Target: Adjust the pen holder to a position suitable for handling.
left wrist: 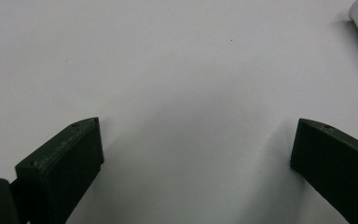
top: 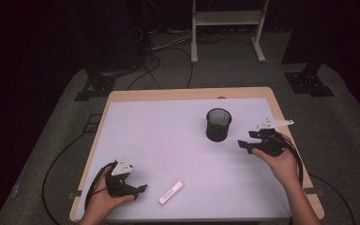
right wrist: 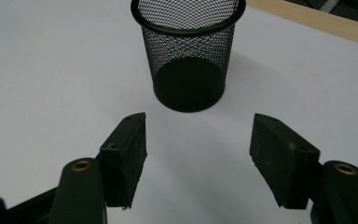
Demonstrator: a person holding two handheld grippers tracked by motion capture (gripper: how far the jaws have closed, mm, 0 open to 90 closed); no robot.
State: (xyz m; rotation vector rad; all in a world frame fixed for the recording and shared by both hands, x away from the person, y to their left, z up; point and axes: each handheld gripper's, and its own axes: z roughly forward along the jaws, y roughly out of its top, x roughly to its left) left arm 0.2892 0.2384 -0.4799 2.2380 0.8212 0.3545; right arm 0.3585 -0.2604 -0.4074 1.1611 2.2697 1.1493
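High view puts the left hand-held gripper at lower left of the white surface, jaws spread and empty, with a small white tube lying just right of it — near, not touching. Right hand-held gripper sits at right, jaws spread wide, pointing at the upright black mesh cup — close, apart.

right gripper jaws spread wide, nothing between, black mesh cup upright just ahead, white table, wooden edge
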